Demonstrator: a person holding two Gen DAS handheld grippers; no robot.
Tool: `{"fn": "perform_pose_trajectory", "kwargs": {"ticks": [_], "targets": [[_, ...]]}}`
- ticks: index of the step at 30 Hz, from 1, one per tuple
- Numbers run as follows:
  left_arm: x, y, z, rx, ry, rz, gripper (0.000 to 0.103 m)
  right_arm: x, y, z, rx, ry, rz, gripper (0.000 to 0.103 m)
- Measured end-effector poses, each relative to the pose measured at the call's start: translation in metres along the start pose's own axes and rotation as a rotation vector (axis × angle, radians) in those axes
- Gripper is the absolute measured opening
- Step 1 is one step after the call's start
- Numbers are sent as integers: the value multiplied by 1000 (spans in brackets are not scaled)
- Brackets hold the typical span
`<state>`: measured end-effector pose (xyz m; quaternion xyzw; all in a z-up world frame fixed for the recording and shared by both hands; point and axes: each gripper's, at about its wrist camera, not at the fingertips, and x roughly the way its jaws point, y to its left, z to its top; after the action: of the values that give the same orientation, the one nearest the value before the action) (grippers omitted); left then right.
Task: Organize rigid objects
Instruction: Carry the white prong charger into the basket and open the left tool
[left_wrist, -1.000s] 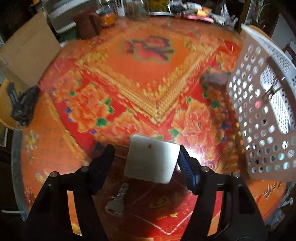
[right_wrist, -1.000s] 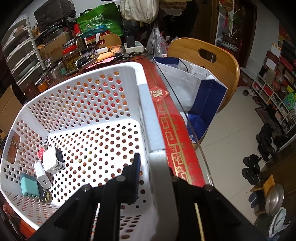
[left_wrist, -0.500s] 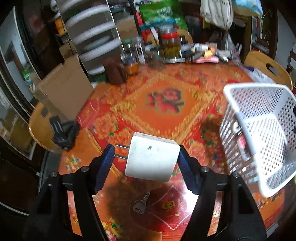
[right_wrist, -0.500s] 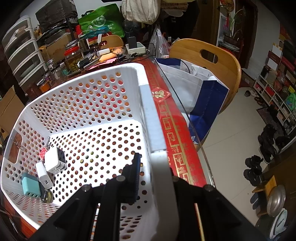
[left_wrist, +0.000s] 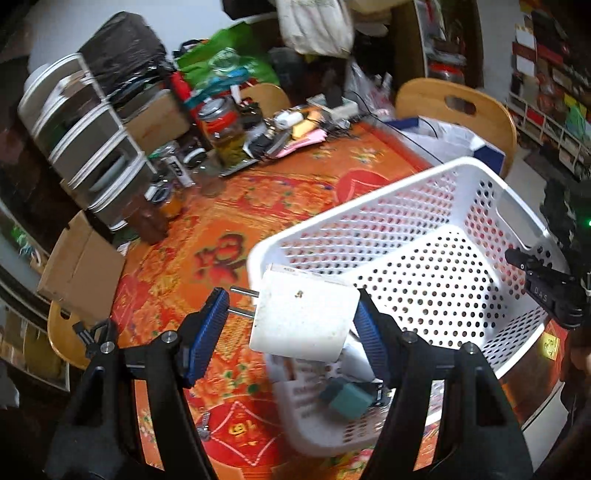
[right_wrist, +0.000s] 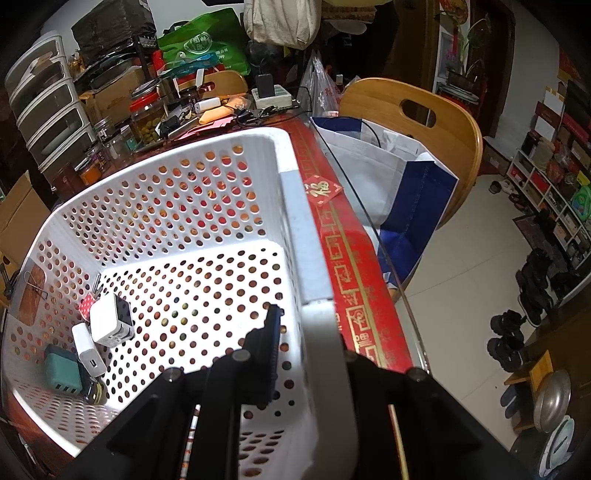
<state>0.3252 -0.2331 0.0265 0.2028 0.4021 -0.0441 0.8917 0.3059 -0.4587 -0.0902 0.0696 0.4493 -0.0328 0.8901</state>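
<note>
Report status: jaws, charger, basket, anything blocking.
Left gripper shut on white charger, prongs left, above basket corner. Right gripper shut on white basket wall. Several chargers already inside. Nothing blocking.

The left gripper (left_wrist: 291, 325), with the white plug adapter (left_wrist: 303, 325) clamped in its jaws, now hangs higher and over the near corner of the white perforated basket (left_wrist: 424, 192), where a second ago it was low above the red patterned worktop (left_wrist: 280, 199). The key (left_wrist: 203, 428) it hovered over now lies off to its lower left.
</note>
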Motion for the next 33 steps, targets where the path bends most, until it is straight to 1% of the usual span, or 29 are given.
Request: {"fn": "perform_pose_trajectory", "kwargs": {"ticks": [2, 4, 9, 13, 21, 24, 29, 33], "targets": [[11, -11, 2, 13, 5, 0, 66, 0, 1, 0, -3, -1, 2, 13], [20, -12, 2, 12, 14, 7, 66, 0, 1, 0, -4, -3, 5, 13], [39, -17, -1, 27, 12, 55, 66, 1, 0, 0, -1, -8, 12, 14], [48, -25, -3, 41, 23, 52, 66, 0, 0, 0, -1, -9, 14, 14], [57, -42, -9, 67, 41, 33, 66, 0, 1, -1, -4, -11, 17, 15], [65, -49, -12, 76, 74, 10, 66, 0, 1, 0, -4, -11, 19, 15], [78, -60, -19, 88, 107, 4, 66, 0, 1, 0, -5, -11, 18, 15], [92, -70, -24, 102, 169, -37, 66, 0, 2, 0, -4, -10, 18, 15]]}}
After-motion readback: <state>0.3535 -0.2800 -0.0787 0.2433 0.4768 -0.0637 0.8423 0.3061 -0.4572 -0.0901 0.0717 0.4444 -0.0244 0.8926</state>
